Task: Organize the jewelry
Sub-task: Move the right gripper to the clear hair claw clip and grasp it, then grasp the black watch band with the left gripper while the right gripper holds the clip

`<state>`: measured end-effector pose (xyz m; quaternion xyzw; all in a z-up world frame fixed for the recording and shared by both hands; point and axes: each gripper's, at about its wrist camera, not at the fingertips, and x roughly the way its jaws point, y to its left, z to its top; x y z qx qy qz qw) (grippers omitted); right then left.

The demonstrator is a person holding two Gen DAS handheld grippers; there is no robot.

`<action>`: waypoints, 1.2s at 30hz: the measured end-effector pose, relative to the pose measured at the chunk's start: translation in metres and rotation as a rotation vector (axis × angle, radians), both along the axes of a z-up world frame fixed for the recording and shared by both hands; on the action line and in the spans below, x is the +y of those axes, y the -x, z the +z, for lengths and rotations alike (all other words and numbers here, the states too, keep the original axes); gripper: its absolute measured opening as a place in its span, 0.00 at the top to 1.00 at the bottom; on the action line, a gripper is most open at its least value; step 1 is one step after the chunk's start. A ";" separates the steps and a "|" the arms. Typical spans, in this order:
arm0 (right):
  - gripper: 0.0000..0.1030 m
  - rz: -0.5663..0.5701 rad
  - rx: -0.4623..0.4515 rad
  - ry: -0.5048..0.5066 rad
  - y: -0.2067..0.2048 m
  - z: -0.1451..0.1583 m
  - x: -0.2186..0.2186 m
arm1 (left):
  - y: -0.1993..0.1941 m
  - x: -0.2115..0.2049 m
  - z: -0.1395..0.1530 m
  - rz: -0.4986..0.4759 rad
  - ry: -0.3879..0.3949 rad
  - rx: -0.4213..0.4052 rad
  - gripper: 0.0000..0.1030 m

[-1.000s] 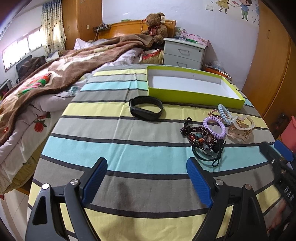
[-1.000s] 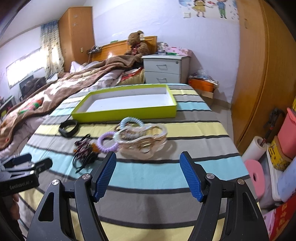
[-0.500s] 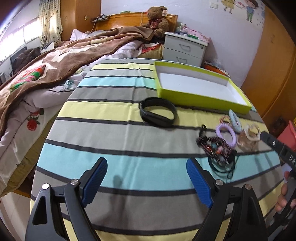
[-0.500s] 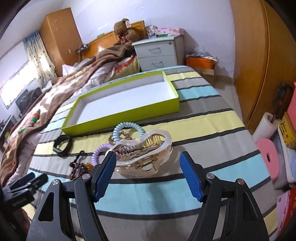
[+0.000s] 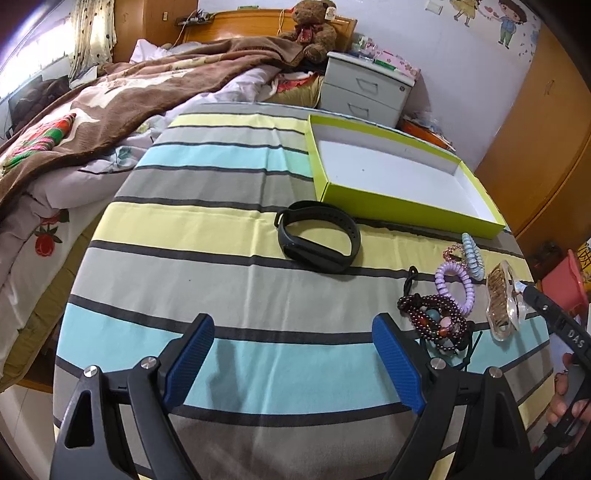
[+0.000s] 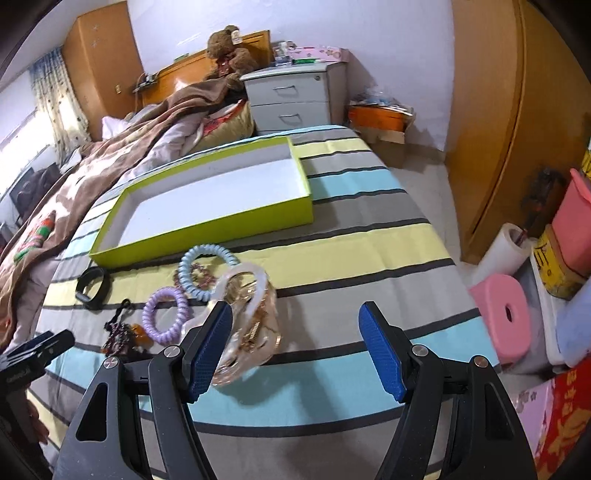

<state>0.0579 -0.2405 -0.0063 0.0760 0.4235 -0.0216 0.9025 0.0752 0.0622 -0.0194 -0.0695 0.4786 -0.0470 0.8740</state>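
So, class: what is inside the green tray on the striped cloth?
The green tray shows only its bare white floor in both views; none of the jewelry is in it. Its near wall hides a thin strip of floor just behind it in the left wrist view.

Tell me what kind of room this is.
Most likely a bedroom: a bed with a brown blanket, a teddy bear against the headboard, and a grey nightstand beside it.
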 end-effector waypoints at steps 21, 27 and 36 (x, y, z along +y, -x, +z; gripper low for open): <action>0.76 0.101 0.041 0.172 -0.009 -0.016 0.012 | -0.049 0.019 0.010 0.081 -0.023 -0.017 0.20; 0.76 0.114 0.041 0.170 -0.011 -0.017 0.011 | -0.066 0.014 0.001 0.057 -0.104 0.011 0.27; 0.76 0.124 0.045 0.162 -0.013 -0.020 0.011 | -0.075 0.007 -0.013 0.056 -0.128 0.048 0.27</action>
